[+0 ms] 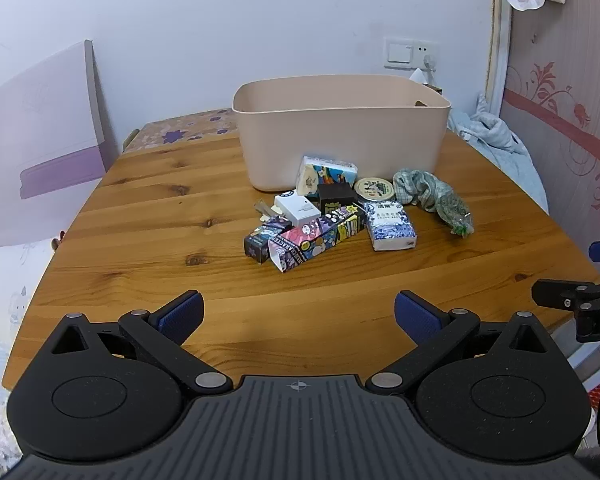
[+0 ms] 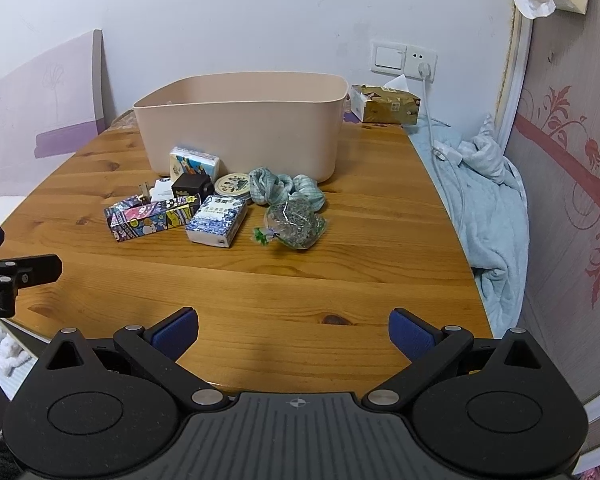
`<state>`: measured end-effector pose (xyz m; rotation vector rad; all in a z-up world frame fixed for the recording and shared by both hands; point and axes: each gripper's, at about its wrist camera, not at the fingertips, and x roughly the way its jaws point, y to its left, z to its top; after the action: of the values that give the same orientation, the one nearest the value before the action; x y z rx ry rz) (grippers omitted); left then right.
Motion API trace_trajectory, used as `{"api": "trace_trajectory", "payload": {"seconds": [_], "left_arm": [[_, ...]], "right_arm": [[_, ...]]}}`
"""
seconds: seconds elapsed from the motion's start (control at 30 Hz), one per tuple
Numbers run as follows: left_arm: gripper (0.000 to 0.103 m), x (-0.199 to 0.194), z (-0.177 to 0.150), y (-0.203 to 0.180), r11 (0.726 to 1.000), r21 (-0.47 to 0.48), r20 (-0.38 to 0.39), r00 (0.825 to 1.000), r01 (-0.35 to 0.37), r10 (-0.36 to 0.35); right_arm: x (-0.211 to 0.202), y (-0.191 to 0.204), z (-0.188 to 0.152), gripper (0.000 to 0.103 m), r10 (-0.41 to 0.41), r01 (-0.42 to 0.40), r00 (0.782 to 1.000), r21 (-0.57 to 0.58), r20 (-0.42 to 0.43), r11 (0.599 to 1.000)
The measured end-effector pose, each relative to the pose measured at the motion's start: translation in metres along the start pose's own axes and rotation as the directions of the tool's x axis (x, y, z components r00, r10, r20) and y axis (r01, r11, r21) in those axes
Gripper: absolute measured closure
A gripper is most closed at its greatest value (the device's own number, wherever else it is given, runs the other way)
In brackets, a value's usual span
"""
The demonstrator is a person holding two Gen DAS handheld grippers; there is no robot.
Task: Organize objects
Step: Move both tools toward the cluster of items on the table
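Note:
A beige plastic bin (image 1: 340,132) (image 2: 244,120) stands at the far side of the wooden table (image 1: 160,208) (image 2: 380,240). In front of it lies a cluster: a long colourful cartoon box (image 1: 320,238) (image 2: 152,218), a blue-and-white tissue pack (image 1: 390,224) (image 2: 218,222), a white box (image 1: 298,210), a black box (image 1: 336,196) (image 2: 192,186), a round tin (image 1: 374,189) (image 2: 232,184), a checked cloth (image 1: 414,188) (image 2: 284,188) and a clear bag of greenish stuff (image 1: 454,212) (image 2: 296,224). My left gripper (image 1: 298,316) and right gripper (image 2: 294,330) hover open over the near table edge, holding nothing.
A tissue box (image 2: 384,104) sits behind the bin near a wall socket (image 2: 418,58) with a white cable. A pale blue blanket (image 2: 488,200) lies along the table's right side. A purple-and-white board (image 1: 48,128) leans at the left. The near half of the table is bare wood.

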<state>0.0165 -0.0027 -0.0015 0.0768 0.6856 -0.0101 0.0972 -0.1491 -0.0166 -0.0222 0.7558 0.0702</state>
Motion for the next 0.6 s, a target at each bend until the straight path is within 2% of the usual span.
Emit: {"api": "trace_trajectory", "payload": {"seconds": [0.33,0.6], "left_arm": [[0.0,0.012,0.007,0.009,0.999,-0.038,0.007,1.0,0.005,-0.004],[0.0,0.03,0.012,0.014,1.0,-0.02,-0.006,1.0,0.008,-0.008]], "right_arm": [[0.01,0.0,0.004,0.0,0.003,-0.003,1.0,-0.006,-0.006,1.0],[0.021,0.001,0.012,0.0,-0.008,0.009,1.0,-0.027,0.002,1.0]]}}
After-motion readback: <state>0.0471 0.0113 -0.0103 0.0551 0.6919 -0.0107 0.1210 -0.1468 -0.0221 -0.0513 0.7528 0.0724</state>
